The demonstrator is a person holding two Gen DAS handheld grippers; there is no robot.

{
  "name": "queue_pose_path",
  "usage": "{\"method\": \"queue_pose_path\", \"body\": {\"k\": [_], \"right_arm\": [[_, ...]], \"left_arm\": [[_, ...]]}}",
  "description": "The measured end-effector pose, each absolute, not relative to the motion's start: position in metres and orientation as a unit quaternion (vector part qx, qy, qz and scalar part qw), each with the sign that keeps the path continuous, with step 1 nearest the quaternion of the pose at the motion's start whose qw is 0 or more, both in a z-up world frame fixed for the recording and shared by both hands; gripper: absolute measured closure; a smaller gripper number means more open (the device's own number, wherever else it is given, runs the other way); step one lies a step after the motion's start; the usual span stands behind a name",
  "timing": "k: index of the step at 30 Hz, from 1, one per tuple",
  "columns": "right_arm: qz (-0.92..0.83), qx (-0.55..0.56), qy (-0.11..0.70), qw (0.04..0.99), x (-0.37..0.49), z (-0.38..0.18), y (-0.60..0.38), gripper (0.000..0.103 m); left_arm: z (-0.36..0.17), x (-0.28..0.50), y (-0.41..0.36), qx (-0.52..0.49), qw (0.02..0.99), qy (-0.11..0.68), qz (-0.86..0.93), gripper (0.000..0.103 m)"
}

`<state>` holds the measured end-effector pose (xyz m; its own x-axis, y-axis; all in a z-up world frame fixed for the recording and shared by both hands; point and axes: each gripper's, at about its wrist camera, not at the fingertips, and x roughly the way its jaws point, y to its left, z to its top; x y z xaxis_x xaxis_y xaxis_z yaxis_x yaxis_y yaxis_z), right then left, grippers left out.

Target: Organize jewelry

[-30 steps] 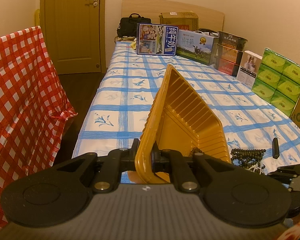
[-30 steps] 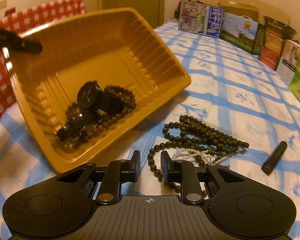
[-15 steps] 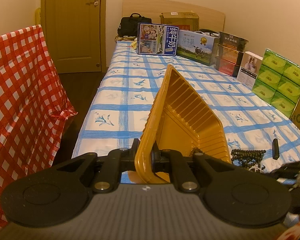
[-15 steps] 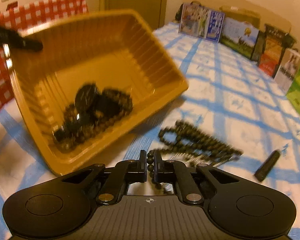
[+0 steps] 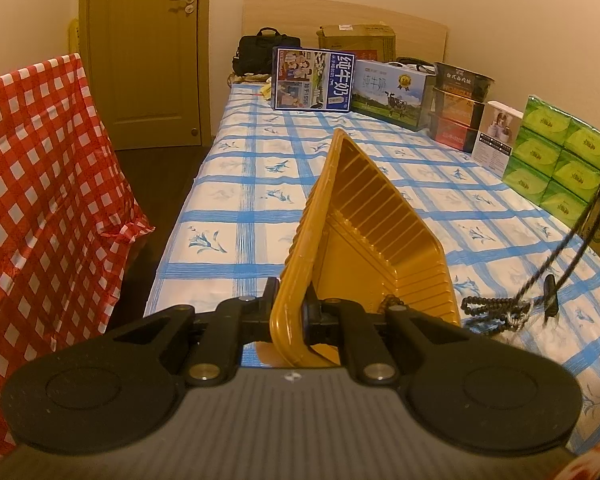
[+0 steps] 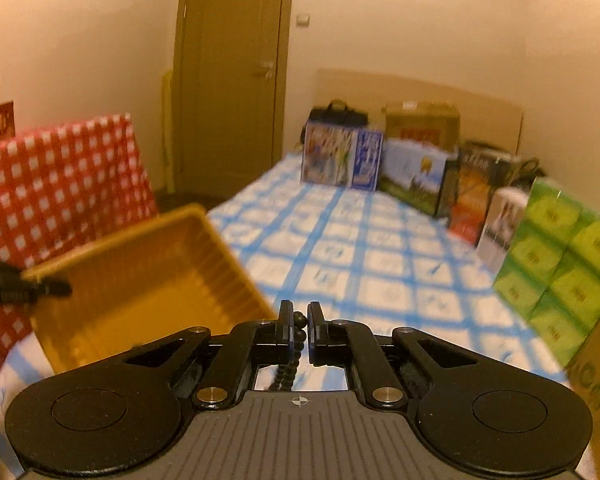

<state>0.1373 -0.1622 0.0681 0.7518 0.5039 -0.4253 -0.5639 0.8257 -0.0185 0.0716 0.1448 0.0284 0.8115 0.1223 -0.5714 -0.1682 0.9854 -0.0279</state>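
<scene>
Two grippers are gripping: the left gripper [image 5: 287, 312] is clamping the tilted ribbed yellow plastic tray's [image 5: 364, 240] rim, the right gripper [image 6: 299, 330] is pinching a dark round-bead strand [image 6: 298, 336] near the blue-checked bedspread's [image 5: 260, 184] near edge.

Left claw [image 5: 290, 312] clamps the tilted yellow tray's [image 5: 364, 224] rim above the checked cloth [image 5: 260, 160].

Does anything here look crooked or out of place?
Yes. The yellow tray is tipped up steeply on one edge, pinched at its rim by the left gripper, not lying flat. A dark bead necklace stretches up from the tangled pile on the blue checked cloth, held by the right gripper.
</scene>
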Motion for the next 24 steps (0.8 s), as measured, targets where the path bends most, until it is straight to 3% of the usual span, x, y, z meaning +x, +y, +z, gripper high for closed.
{"method": "queue_pose_path", "body": {"k": [10,24], "right_arm": [[0.282,-0.091,0.138,0.945,0.133,0.137,-0.179,0.097],[0.267,-0.086,0.081,0.956,0.125,0.183,-0.200,0.097]], "left_arm": [[0.029,0.072,0.144,-0.038,0.951,0.297,0.076,0.094],[0.031,0.073,0.142,-0.034,0.951,0.297,0.075,0.094]]}}
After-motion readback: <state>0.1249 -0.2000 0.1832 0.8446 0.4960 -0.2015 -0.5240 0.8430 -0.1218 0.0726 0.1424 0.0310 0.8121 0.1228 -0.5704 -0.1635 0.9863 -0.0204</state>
